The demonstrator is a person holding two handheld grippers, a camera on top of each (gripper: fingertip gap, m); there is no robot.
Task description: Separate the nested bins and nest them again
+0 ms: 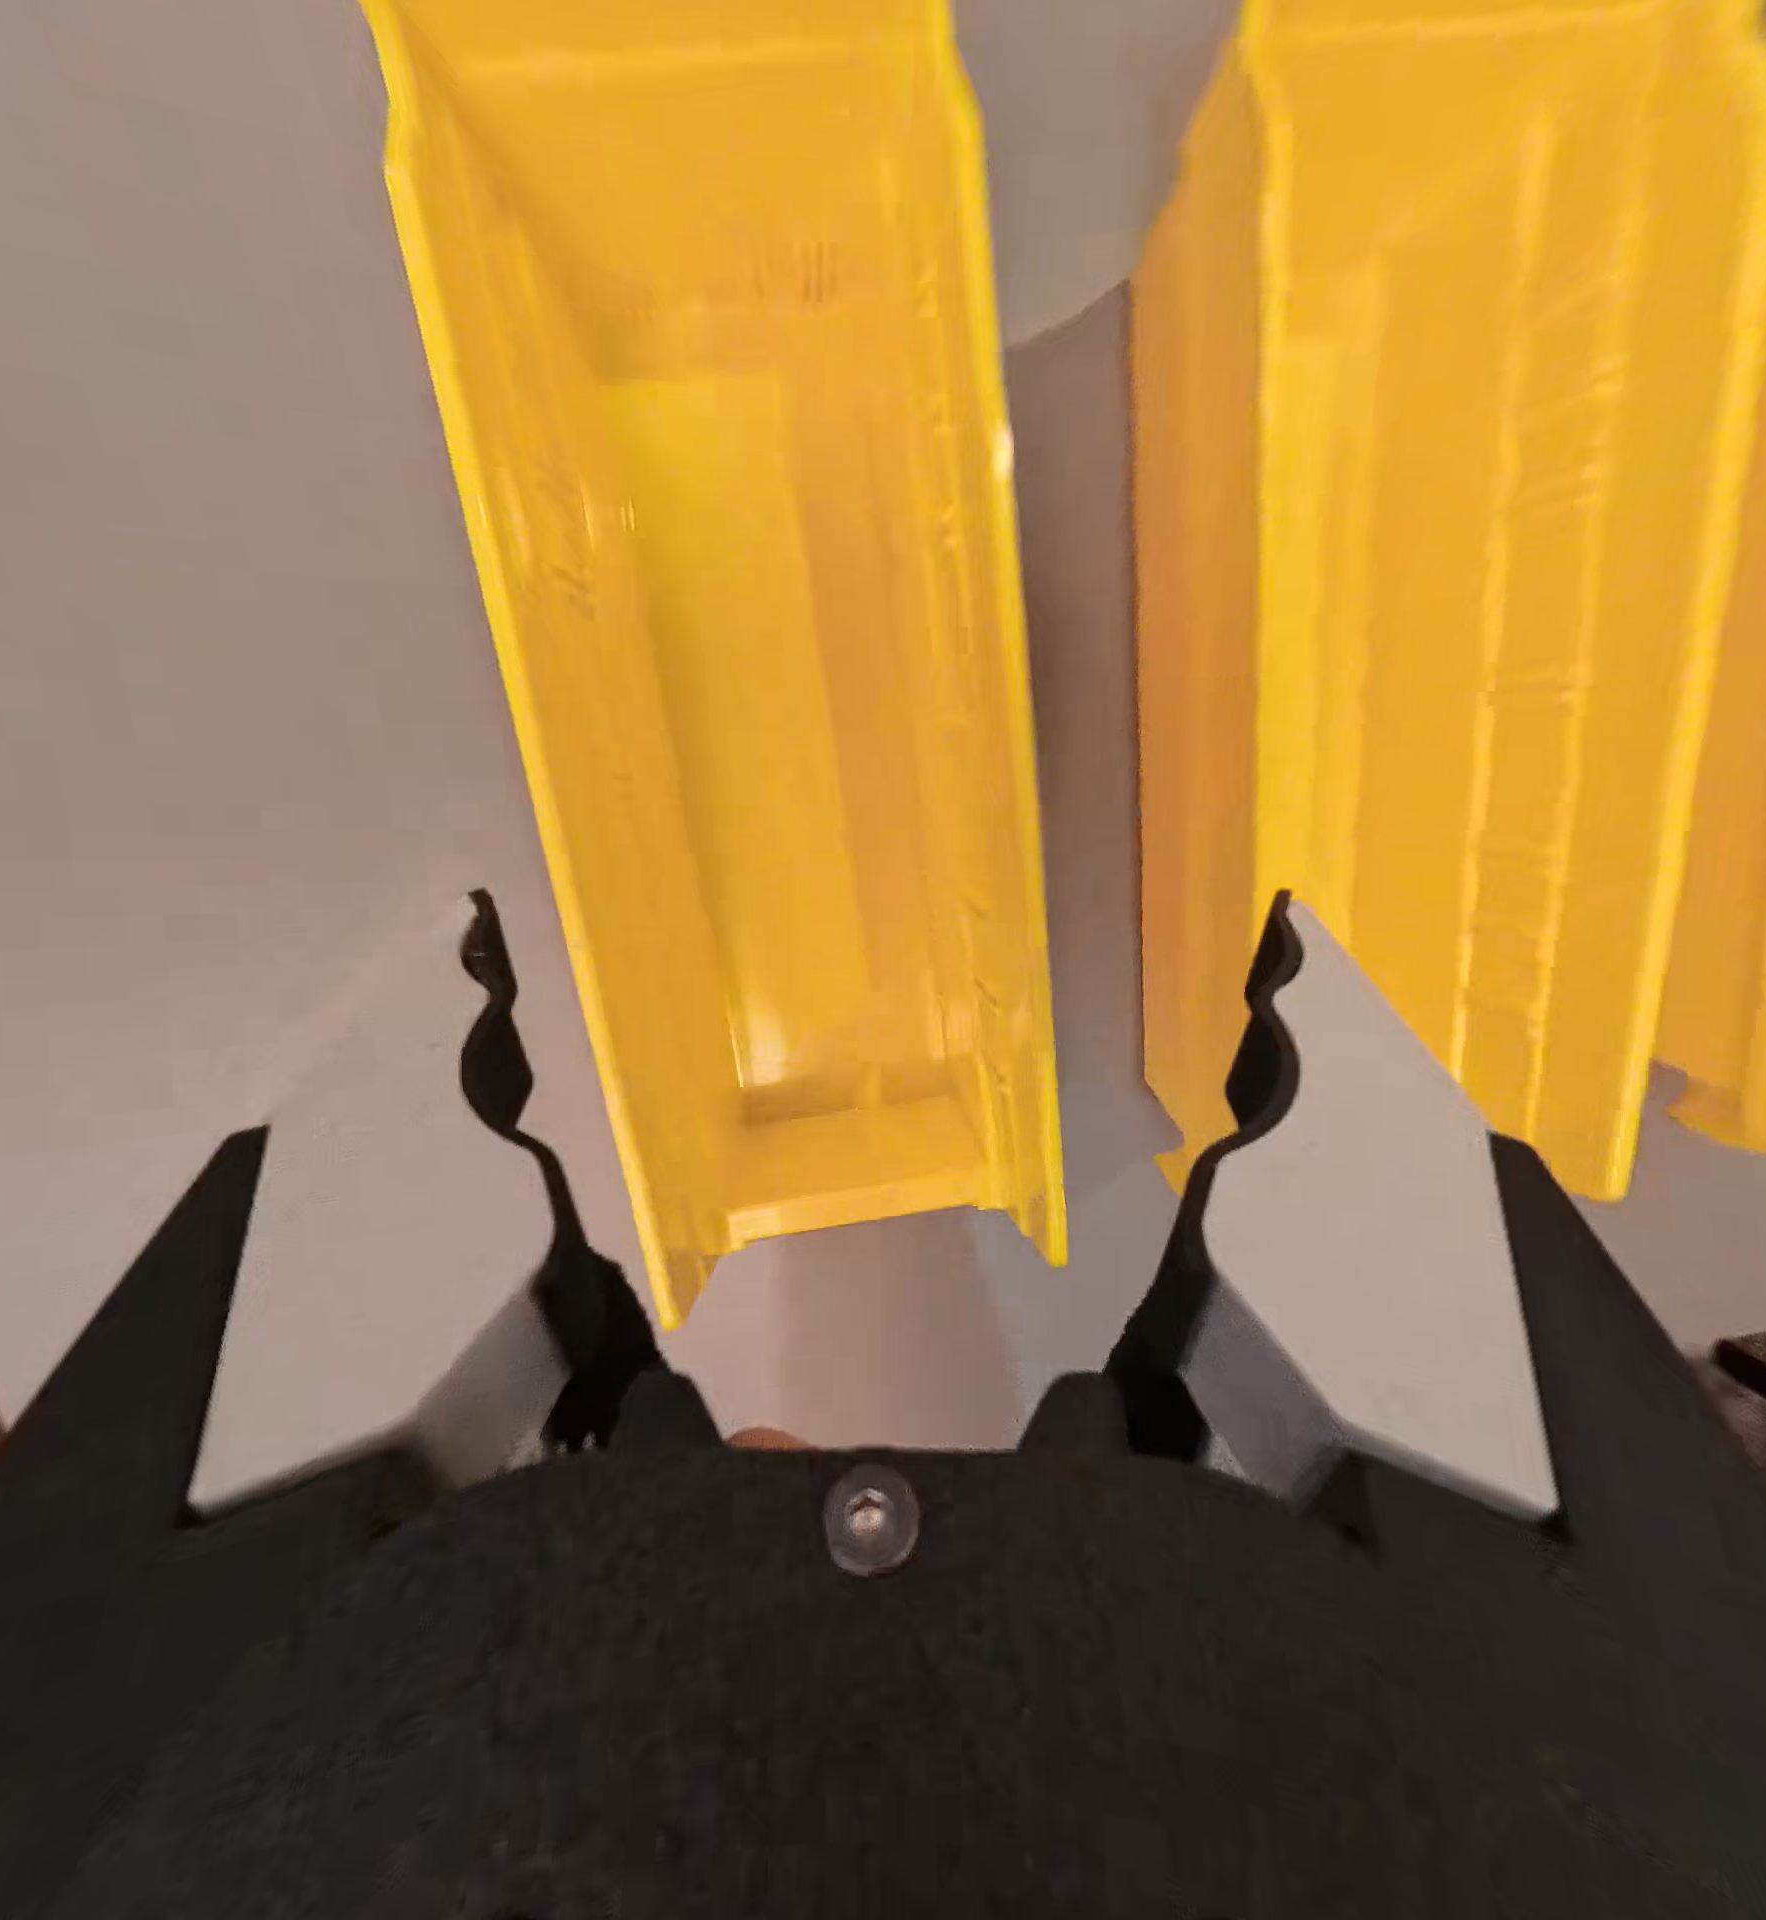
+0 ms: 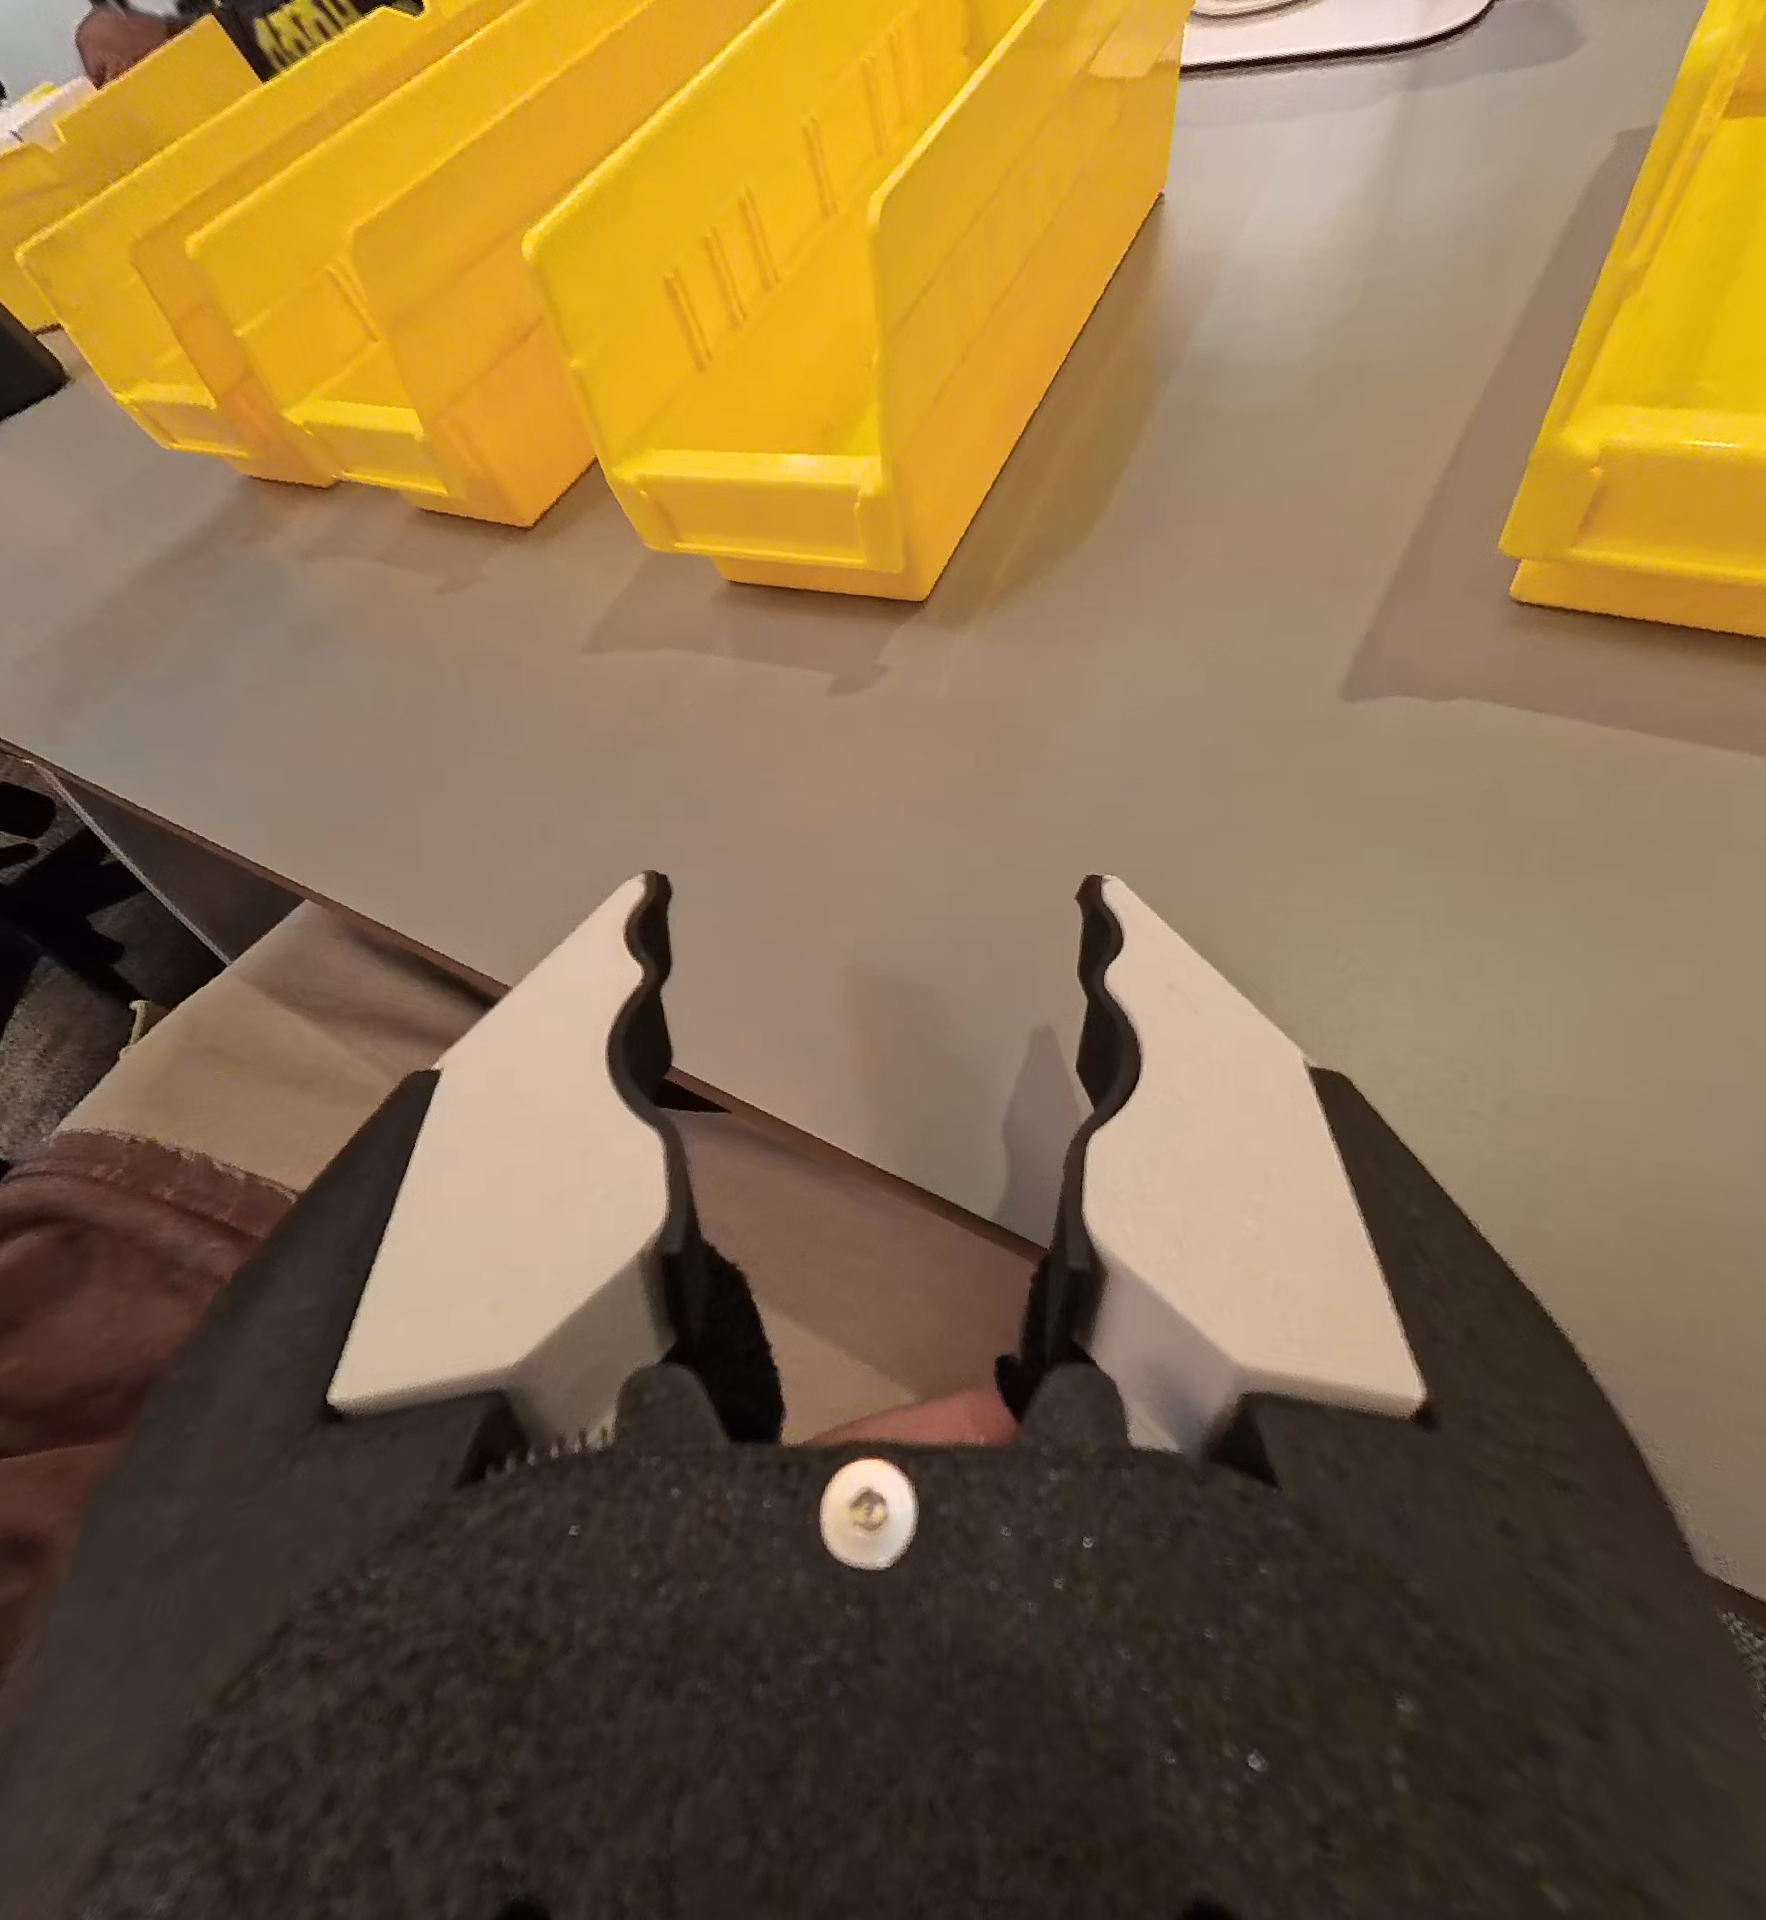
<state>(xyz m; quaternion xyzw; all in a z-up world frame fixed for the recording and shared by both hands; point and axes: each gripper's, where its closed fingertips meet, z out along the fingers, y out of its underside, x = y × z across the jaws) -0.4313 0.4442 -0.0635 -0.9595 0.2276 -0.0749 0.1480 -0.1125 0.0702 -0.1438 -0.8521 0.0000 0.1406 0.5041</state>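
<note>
Directly ahead of the left tongs (image 1: 879, 1049), spread open and empty, 1 yellow bin (image 1: 754, 675) lies on the desk (image 1: 183, 520), long axis pointing away; right tongs (image 2: 874, 1039), also open, stand farther off.

Grey table (image 2: 1066, 727) above speckled carpet (image 2: 17, 1039)

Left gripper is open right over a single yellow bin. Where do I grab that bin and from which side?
Take the bin by one of its long side walls, coming straight down from above. The left gripper already hangs open over its low front end, looking into the open top. The walls are thin, upright and free, with bare table on one side and a gap to the neighbouring bin, so one finger likely fits inside and one outside.
</note>
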